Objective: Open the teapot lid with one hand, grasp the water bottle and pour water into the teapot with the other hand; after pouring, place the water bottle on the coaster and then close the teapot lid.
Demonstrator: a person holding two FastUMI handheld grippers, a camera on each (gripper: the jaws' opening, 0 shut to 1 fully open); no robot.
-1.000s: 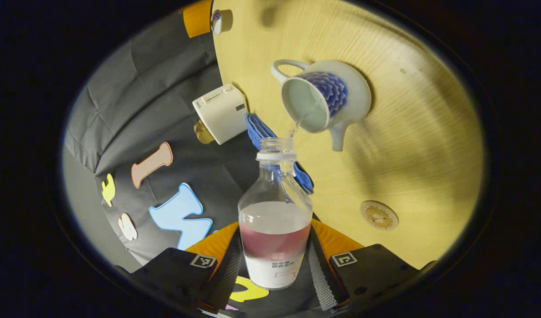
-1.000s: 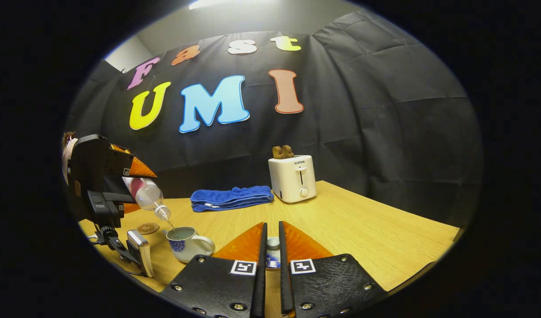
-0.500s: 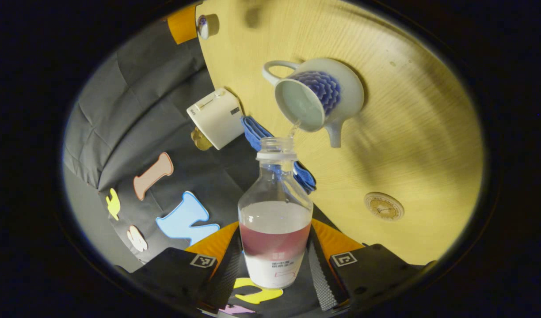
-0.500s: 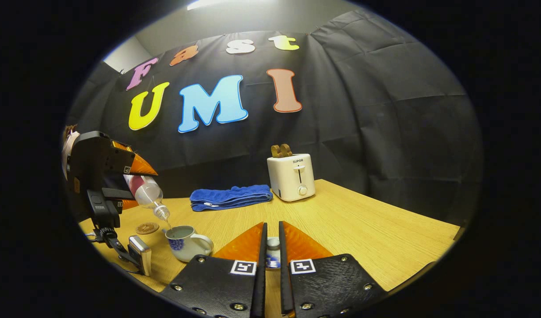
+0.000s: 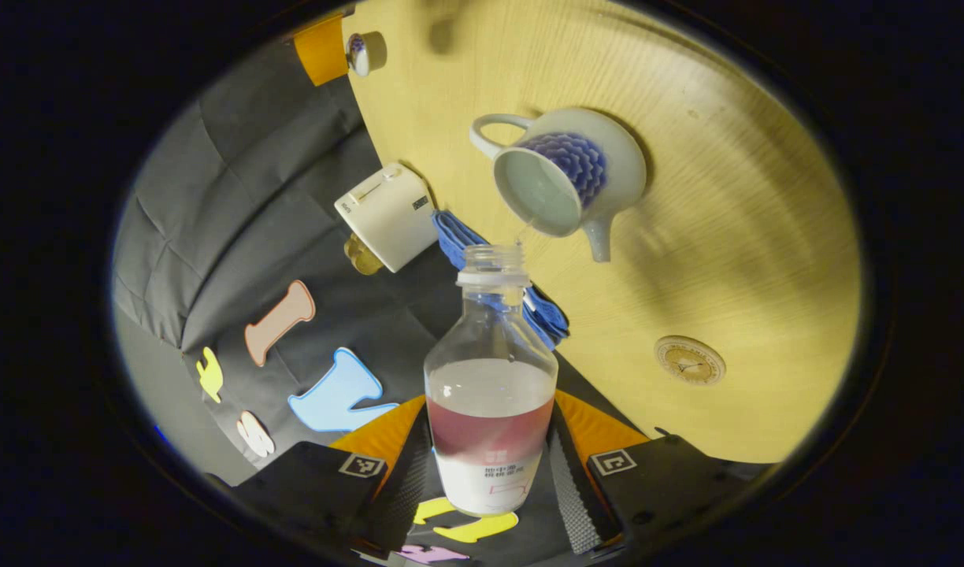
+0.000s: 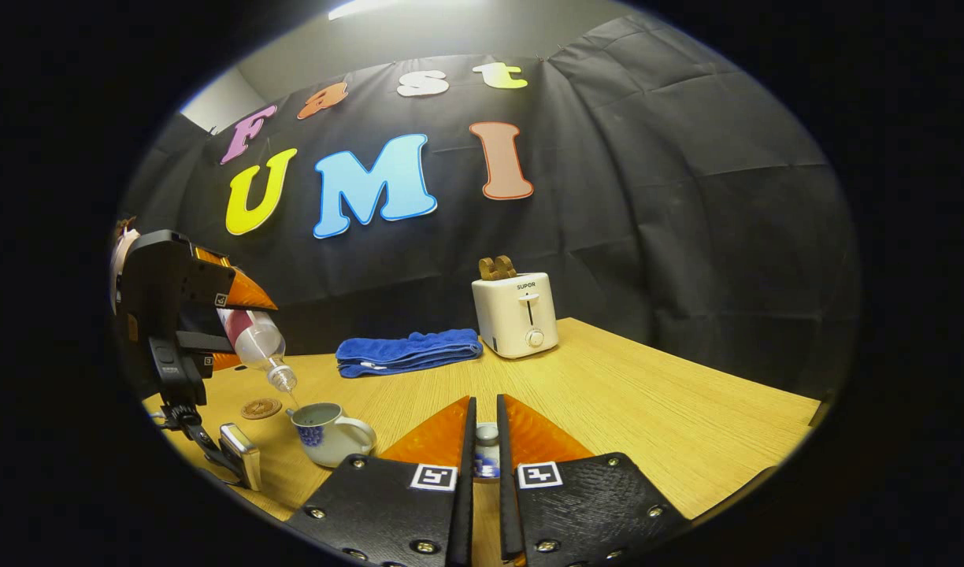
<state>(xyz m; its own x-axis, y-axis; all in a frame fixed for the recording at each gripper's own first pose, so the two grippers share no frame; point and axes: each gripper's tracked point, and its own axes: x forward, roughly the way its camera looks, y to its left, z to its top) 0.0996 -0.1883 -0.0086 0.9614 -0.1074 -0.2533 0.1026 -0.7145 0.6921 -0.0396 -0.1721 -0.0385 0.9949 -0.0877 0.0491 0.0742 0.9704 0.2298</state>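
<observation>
Left claw (image 5: 490, 465) is clamped on the water bottle (image 5: 490, 394), both fingers against its sides; bottle is tipped, mouth over the open teapot (image 5: 565, 181), a thin stream falling in; teapot stands on the bench (image 5: 726, 236), coaster (image 5: 689, 360) near it; right claw (image 6: 482, 429) is narrowed onto the teapot lid (image 6: 487, 453), held apart from the teapot.

Toaster (image 6: 516, 314), blue towel (image 6: 409, 352), table (image 6: 647, 409)

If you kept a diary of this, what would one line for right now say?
step: pouring | left gripper: grips tilted water bottle over open teapot | right gripper: holds lid | coaster: bare
</observation>
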